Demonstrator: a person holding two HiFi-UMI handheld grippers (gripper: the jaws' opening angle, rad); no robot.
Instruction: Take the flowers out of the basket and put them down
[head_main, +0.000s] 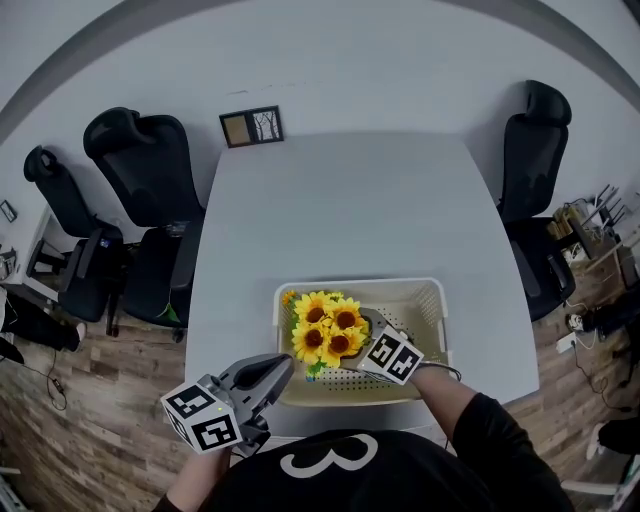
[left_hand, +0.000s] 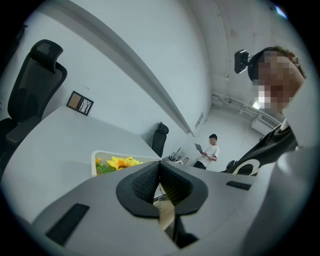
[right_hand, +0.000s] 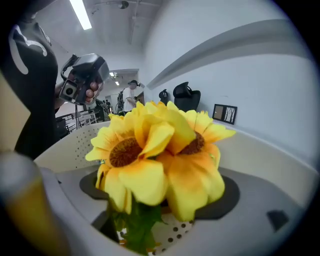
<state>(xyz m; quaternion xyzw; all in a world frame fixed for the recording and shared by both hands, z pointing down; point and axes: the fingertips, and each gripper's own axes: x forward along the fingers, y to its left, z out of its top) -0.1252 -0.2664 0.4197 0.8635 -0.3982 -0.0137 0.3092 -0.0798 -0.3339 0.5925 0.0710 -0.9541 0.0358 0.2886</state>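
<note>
Your left claw (head_main: 278, 368) hangs nearest you, just off the near edge of the tabletop (head_main: 340, 200). Its ribbed black pads are pressed together on nothing, so it is idle. The work sits with the right claw (head_main: 368, 328), which reaches into the basket (head_main: 438, 300) from the near right. Its jaws are spread wide with the flowers (head_main: 327, 327) between them, and the pads do not appear to pinch anything. You are at the grasp, the first step — nothing has left the basket.

The bunch looks artificial: sunflowers with floppy yellow petals, grainy brown centres and green leaves beneath, sitting at the basket's left end. The heads would likely squash or slip if squeezed, so the next move calls for the pads to close lower down on the stems, which the petals hide from you.

The basket is a shallow cream plastic rectangle with perforated walls and a rounded rim — probably light enough to lift with the bunch. A straight upward pull should clear its low wall, with the smooth pale tabletop beyond for setting down.
</note>
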